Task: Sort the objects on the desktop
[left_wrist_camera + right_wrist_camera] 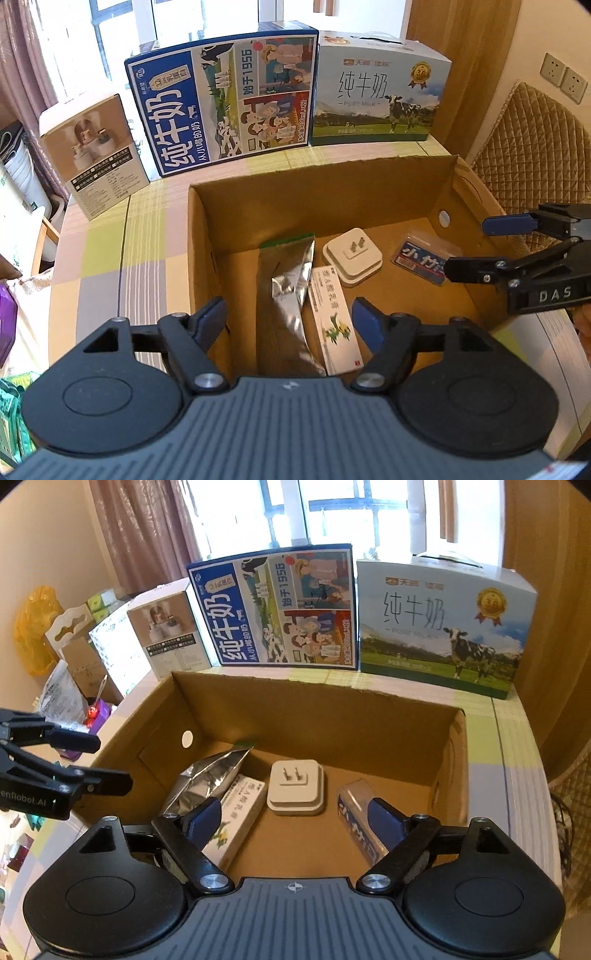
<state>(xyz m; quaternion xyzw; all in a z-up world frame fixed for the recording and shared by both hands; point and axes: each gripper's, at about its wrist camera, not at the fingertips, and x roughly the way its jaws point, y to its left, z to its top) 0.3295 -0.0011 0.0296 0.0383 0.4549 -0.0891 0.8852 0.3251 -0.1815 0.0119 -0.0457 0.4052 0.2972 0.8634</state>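
Left wrist view: the left gripper (290, 323), black with blue rubber pads, hovers over the near edge of an open brown cardboard box (236, 221), its jaws spread wide and holding nothing. On the box floor lie four things. A crinkled silver foil pouch (286, 291) with a green top strip lies lengthwise. Touching its right side is a slim white carton (334, 321) printed with green leaves. Just beyond that is a square white plug adapter (352, 258), rounded at the corners, its two metal prongs pointing up. A flat clear plastic packet with a blue label (424, 256) lies towards the right wall. The right gripper (465, 247) reaches in from the right edge, jaws apart and empty. The box sits on a checked tablecloth (103, 266) in pale green, grey and cream.

Right wrist view: the right gripper (293, 821) hangs over the same box (332, 716), jaws spread and empty. The adapter (295, 788) sits centrally, the pouch (207, 779) and carton (231, 819) to the left, and the clear packet (356, 812) to the right, partly behind a blue pad. The left gripper (114, 762) shows at the left edge, its jaws parted.
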